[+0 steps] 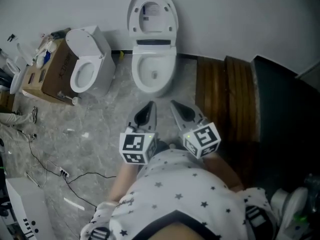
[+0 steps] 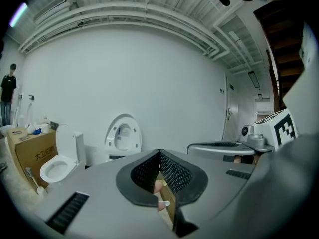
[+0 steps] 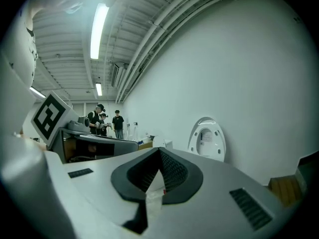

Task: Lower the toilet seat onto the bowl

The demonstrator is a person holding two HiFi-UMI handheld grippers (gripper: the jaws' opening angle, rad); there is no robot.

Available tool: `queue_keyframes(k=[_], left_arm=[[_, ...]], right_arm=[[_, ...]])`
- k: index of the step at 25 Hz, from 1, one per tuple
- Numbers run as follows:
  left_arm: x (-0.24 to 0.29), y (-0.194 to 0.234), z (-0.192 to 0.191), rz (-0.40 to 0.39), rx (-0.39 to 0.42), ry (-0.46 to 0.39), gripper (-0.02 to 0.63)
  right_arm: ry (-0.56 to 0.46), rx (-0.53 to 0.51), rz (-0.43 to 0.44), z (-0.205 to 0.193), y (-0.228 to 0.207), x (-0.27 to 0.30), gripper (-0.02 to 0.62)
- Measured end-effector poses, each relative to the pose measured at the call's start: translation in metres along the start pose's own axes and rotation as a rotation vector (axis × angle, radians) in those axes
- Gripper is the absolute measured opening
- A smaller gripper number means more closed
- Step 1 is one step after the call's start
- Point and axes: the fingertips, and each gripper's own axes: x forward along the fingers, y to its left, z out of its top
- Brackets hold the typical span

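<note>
A white toilet stands against the far wall, its seat and lid (image 1: 152, 15) raised upright above the open bowl (image 1: 154, 76). The raised seat also shows small in the left gripper view (image 2: 123, 136) and in the right gripper view (image 3: 207, 139). Both grippers hover side by side well short of the bowl, just in front of the person's body. My left gripper (image 1: 150, 105) is shut with nothing in it, its jaws (image 2: 159, 154) meeting at the tip. My right gripper (image 1: 174, 104) is likewise shut and empty (image 3: 159, 151).
A second white toilet (image 1: 89, 59) stands left of the first, beside a cardboard box (image 1: 47, 71) with bottles on it. Wooden steps (image 1: 225, 96) rise at the right. Cables (image 1: 50, 169) trail over the grey floor at the left. People (image 3: 104, 121) stand far off.
</note>
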Motion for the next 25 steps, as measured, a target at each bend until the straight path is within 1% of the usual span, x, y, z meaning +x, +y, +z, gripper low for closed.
queue_keyframes(k=[4, 9, 15, 22, 25], left_arm=[[0.003, -0.003, -0.006, 0.017, -0.003, 0.015, 0.0], [0.004, -0.001, -0.011, 0.042, -0.026, 0.022, 0.0], [0.001, 0.01, -0.008, 0.065, -0.032, 0.028, 0.0], [0.03, 0.028, -0.009, 0.076, -0.034, 0.021, 0.0], [0.042, 0.037, -0.009, 0.076, -0.029, 0.033, 0.0]], right_arm=[[0.005, -0.005, 0.002, -0.004, -0.004, -0.001, 0.006], [0.021, 0.011, 0.021, -0.011, -0.008, -0.001, 0.006], [0.041, 0.03, 0.019, -0.011, -0.007, 0.003, 0.006], [0.027, 0.024, 0.034, -0.018, -0.026, 0.027, 0.006], [0.032, 0.029, 0.027, -0.017, -0.033, 0.037, 0.006]])
